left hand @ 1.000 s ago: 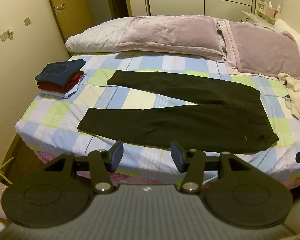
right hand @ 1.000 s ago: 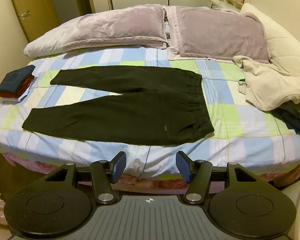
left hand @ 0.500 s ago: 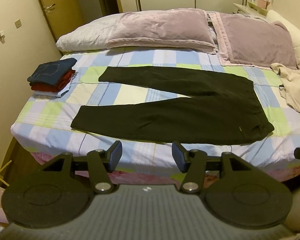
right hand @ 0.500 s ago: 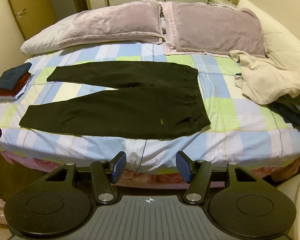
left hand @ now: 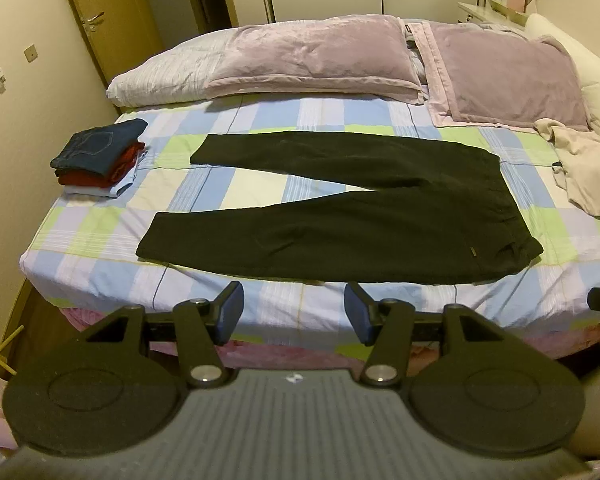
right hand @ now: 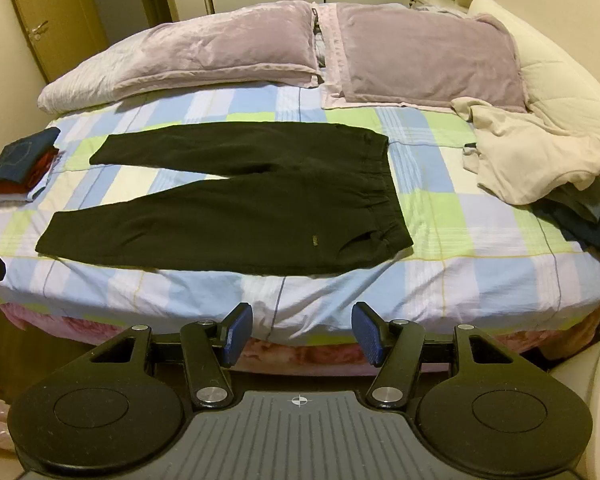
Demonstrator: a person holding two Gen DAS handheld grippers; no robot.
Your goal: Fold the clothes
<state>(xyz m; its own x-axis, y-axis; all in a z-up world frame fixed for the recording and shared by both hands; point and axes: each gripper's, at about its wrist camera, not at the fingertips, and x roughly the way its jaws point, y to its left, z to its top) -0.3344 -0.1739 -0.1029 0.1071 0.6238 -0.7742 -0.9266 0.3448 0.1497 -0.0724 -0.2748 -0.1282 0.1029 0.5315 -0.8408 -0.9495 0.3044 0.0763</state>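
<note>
Bare sheet runs along the near edge of the bed (right hand: pixel 300 296) — open passage in front of the trousers (right hand: pixel 236 216); folded stack (left hand: pixel 100 156) left, loose clothes (right hand: pixel 540 164) right.

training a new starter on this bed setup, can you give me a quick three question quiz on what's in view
1. True or false: the black trousers lie spread flat on the bed.
2. Which colour tops the folded stack? A red, B dark blue, C white.
3. Fill in: the left gripper and right gripper both hold ____.

Key: 1 true. 2 B. 3 nothing; both are open, short of the bed edge.
</note>
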